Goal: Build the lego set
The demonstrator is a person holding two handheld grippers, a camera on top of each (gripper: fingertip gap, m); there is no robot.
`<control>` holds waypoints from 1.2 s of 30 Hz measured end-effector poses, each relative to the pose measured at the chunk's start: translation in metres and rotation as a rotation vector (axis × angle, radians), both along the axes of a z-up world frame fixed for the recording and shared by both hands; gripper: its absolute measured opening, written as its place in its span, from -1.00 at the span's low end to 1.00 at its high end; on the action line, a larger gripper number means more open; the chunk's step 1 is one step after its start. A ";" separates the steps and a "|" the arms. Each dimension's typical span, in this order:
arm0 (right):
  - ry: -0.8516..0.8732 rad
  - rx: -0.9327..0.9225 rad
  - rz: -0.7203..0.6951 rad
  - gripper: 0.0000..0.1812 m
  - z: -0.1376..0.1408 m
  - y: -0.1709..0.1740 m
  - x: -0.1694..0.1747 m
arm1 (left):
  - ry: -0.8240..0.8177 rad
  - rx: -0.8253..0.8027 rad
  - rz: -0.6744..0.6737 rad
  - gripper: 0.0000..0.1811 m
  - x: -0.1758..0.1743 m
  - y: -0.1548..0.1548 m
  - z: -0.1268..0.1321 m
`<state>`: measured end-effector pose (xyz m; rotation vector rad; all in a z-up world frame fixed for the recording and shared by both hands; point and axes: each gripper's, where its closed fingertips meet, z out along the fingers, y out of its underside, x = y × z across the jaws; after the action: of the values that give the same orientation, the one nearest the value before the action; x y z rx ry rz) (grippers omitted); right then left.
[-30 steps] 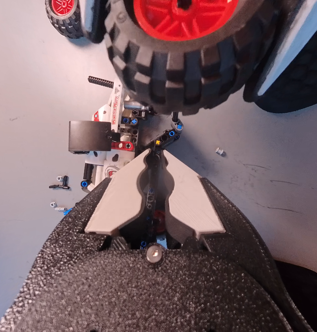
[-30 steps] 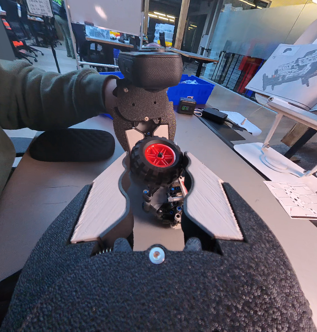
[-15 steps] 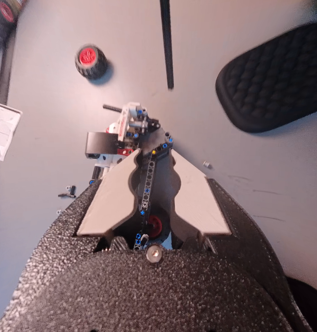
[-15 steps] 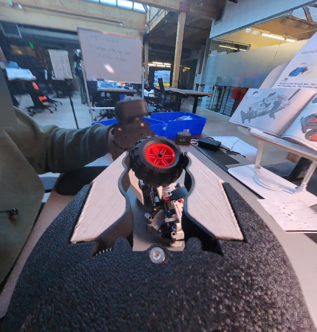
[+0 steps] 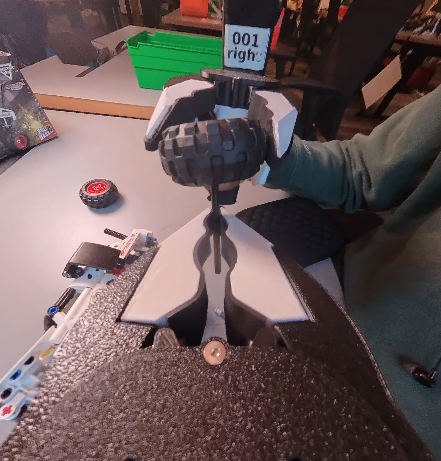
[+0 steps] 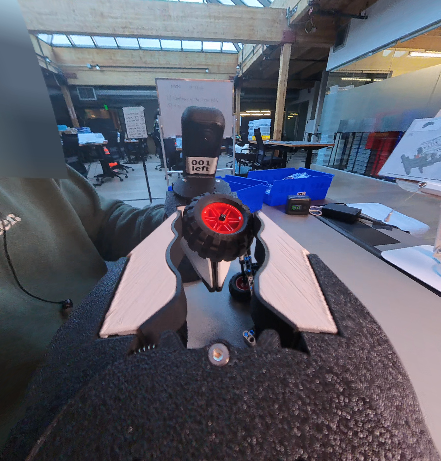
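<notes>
My right gripper (image 6: 218, 220) is shut on a big black tyre with a red hub (image 6: 222, 218), held up in the air. In the left wrist view the same wheel (image 5: 212, 152) shows tread-on between the right gripper's fingers (image 5: 162, 117). My left gripper (image 5: 216, 217) is shut on a thin black axle (image 5: 216, 247) that points up at the tyre; its far end overlaps the tread. The left gripper's tips (image 6: 214, 287) sit just under the wheel. The white truck body (image 5: 102, 259) lies on the table at the left. A chassis piece with a small wheel (image 6: 242, 283) stands behind.
A loose red-hubbed wheel (image 5: 99, 189) lies on the grey table. The set's box (image 5: 10, 112) stands far left, a green bin (image 5: 174, 59) at the back, and a black wrist pad (image 5: 289, 232) to the right. Blue bins (image 6: 289, 184), a charger (image 6: 339, 212) and a booklet stand (image 6: 426, 154) are at the right. The left gripper's tips are roughly 6 cm from the right gripper's.
My left gripper left the chassis beam, swung up from looking down at the table, and now grips the black axle. My right gripper lifted the wheel higher, above the left gripper's tips.
</notes>
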<state>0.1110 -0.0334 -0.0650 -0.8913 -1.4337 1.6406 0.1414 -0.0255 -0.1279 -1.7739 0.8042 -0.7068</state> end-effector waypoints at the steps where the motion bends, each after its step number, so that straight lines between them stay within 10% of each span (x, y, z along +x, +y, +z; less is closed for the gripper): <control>1: 0.015 -0.020 0.004 -0.42 0.004 0.001 0.000 | 0.013 -0.009 0.013 -1.00 -0.002 0.001 -0.002; 2: 0.123 -0.110 -0.031 -1.00 0.026 0.013 0.007 | 0.109 -0.048 0.046 -1.00 -0.011 0.005 -0.023; 5: 0.382 -0.181 -0.148 -1.00 0.100 0.070 0.069 | 0.083 -0.064 0.032 -1.00 -0.008 -0.011 -0.046; 9: 0.057 0.082 -0.242 -0.86 0.048 0.063 0.046 | 0.115 0.060 0.071 -1.00 -0.020 -0.003 0.006; 12: -0.114 0.089 -0.111 -0.23 0.013 0.039 0.035 | 0.170 0.048 0.098 -1.00 -0.031 0.008 -0.001; 17: -0.283 0.277 -0.058 0.03 -0.051 0.015 0.012 | 0.204 0.025 0.030 -1.00 -0.024 -0.003 -0.020; 23: -0.361 0.313 0.206 -0.35 -0.085 -0.030 -0.006 | 0.157 0.012 -0.036 -1.00 -0.018 -0.024 -0.020; 36: -0.556 0.306 -0.065 -0.32 -0.126 0.046 0.043 | 0.133 -0.081 0.058 -0.85 -0.053 -0.032 -0.065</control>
<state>0.1544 0.0127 -0.1913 -1.2527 -1.9387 1.1206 0.0882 -0.0575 -0.1927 -1.9261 0.8195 -0.5952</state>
